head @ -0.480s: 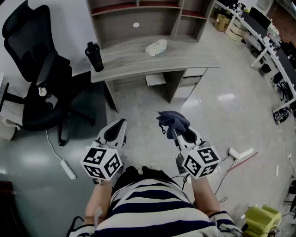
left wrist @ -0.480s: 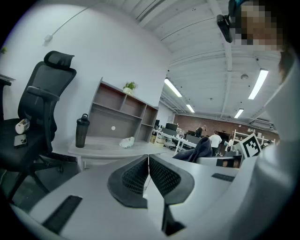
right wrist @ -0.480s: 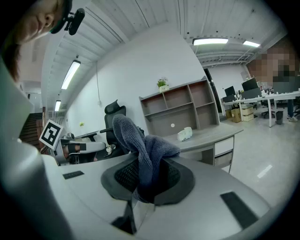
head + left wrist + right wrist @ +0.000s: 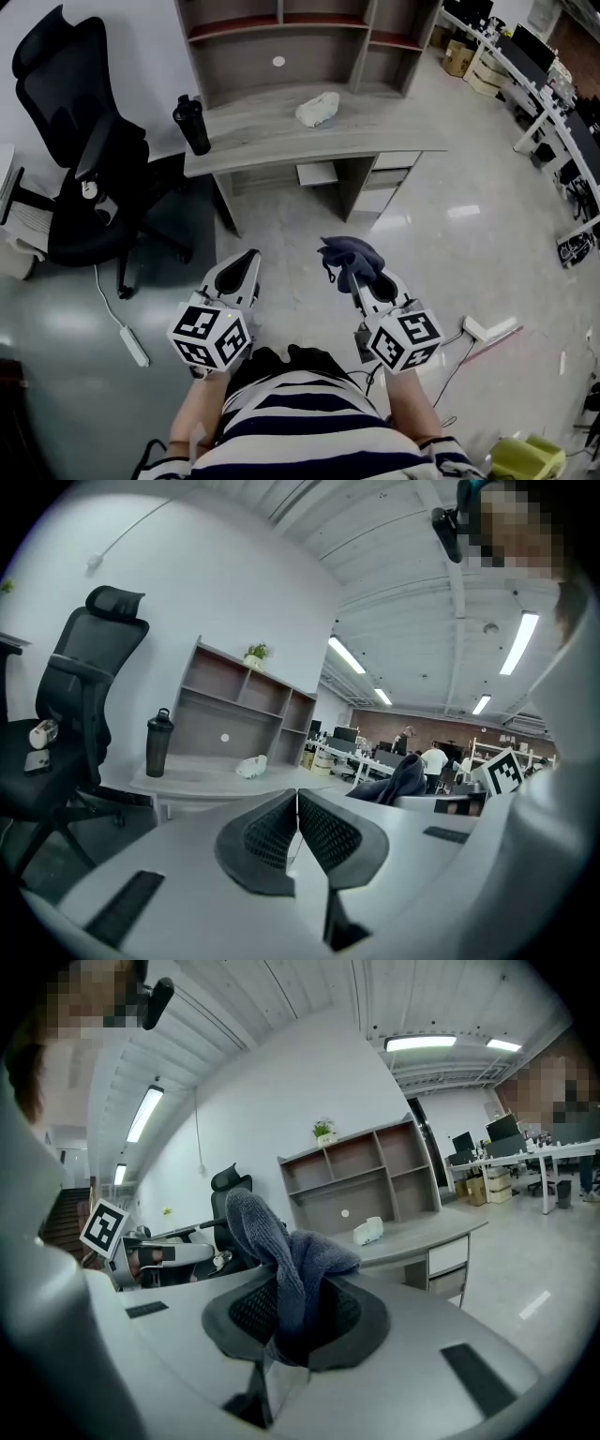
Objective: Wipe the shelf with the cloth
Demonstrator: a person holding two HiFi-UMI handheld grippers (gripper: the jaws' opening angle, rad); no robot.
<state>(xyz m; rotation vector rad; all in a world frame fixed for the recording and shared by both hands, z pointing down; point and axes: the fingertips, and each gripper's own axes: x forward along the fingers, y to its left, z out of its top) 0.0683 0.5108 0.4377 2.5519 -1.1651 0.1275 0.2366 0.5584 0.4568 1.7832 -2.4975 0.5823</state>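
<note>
the right gripper (image 4: pixel 359 275) has its jaws pressed onto a dark blue cloth (image 4: pixel 274 1234); the cloth bunches up above the jaw tips and a fold droops over one side (the right gripper view shows the fabric filling the gap between the pads); the left gripper (image 4: pixel 297 795) has its jaws brought together with only a thin seam between them, and nothing is held in it.

both grippers are held low in front of the person, side by side and apart, above a glossy floor (image 4: pixel 441 225); the cloth is therefore well away from the shelf (image 4: pixel 281 42), which stands at the back of a grey desk (image 4: pixel 272 141) ahead of the person; its compartments face the grippers.

on the desk top, a black bottle (image 4: pixel 191 122) stands upright near the left end; a crumpled white item (image 4: pixel 318 108) lies near the middle, just in front of the shelf.

a black chair (image 4: pixel 80 169) stands left of the desk; a white power strip (image 4: pixel 137 347) lies on the floor beside the left gripper.
</note>
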